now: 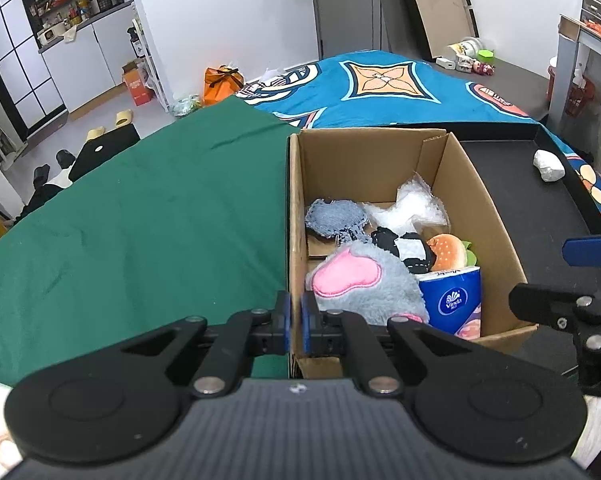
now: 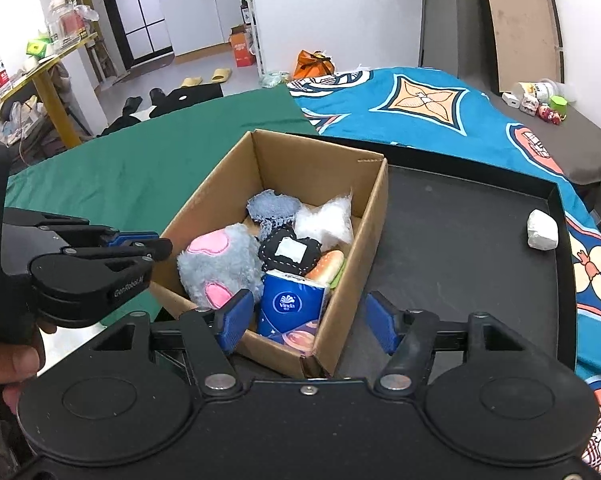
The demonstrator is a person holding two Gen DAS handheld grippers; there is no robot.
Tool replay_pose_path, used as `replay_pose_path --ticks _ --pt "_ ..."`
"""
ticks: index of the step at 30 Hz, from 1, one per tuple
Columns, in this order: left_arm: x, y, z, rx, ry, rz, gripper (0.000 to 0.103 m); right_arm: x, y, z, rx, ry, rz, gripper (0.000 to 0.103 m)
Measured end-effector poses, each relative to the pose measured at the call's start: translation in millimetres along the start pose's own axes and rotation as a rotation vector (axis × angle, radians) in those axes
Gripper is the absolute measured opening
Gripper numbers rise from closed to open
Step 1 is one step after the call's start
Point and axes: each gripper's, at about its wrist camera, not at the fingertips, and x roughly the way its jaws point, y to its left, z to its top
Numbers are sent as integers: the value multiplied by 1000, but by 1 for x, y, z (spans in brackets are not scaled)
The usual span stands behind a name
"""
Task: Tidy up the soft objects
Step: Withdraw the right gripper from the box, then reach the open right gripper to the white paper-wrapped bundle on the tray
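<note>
The cardboard box (image 2: 364,216) sits half on the green cloth (image 1: 140,208) and half on the black tray (image 2: 460,208), and the soft things are packed inside it. A grey plush with pink patches (image 2: 220,264) fills the near left corner, touching the blue Vinda tissue pack (image 2: 290,304) beside it. Behind those lie a black-and-white stitched pad (image 2: 288,254), a burger toy (image 2: 328,264), a grey knitted piece (image 2: 272,206) and a crumpled white plastic wrap (image 2: 326,220). My left gripper (image 1: 295,320) is pinched on the box's left wall, one blue pad on each side of the cardboard. My right gripper (image 2: 308,320) stands wide open with nothing in it, hovering at the box's near right corner. One white lump (image 2: 542,230) lies alone on the tray, well apart from the box.
</note>
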Motion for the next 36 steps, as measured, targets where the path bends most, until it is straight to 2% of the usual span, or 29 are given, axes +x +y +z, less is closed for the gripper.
replay_pose_path --ticks 5,9,14,17,19,22,29,36 --pt "0 0 1 3 8 8 6 0 -13 2 21 1 3 64" --pt "2 -6 2 25 12 26 9 1 -28 3 30 -11 -15 69" --pt "3 -5 3 17 27 22 10 7 -51 4 49 -18 -41 70" --pt "0 -5 5 14 23 20 17 11 -67 4 81 -24 -55 70" --pt "-1 -6 7 15 25 33 30 14 -76 5 97 -29 -65 70" --pt "-1 -7 8 17 26 43 44 18 -88 5 119 -40 -73 70" --pt "-2 -7 15 4 29 65 50 29 -111 6 185 -56 -73 72" --pt "2 -6 17 1 66 90 56 34 -131 15 258 -115 -86 79"
